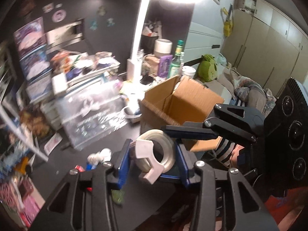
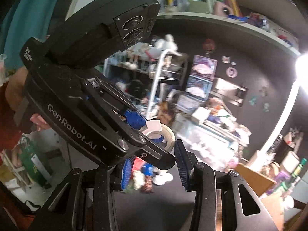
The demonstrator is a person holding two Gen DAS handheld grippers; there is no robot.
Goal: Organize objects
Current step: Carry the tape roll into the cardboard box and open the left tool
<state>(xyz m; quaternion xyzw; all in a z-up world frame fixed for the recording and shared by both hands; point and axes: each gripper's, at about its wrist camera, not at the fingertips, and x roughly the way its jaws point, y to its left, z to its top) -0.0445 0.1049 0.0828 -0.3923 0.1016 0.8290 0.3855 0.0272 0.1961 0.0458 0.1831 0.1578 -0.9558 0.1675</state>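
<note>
You're in somebody's lived-in room at home, pretty cluttered honestly. Past your left fingers there's a dark desk with an open cardboard box, a white desk lamp blazing above it, bottles and jars (a green bottle among them). Off to the right of them, cream wardrobe doors and rumpled bedding. Beyond your right fingers, a long shelf crammed with books.

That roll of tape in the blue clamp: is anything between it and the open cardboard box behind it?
Only the other gripper. The roll of tape sits clamped in the left gripper, and the right gripper's black finger crosses just above it, in front of the cardboard box. Nothing else visible blocks the way to the box's open top.
</note>
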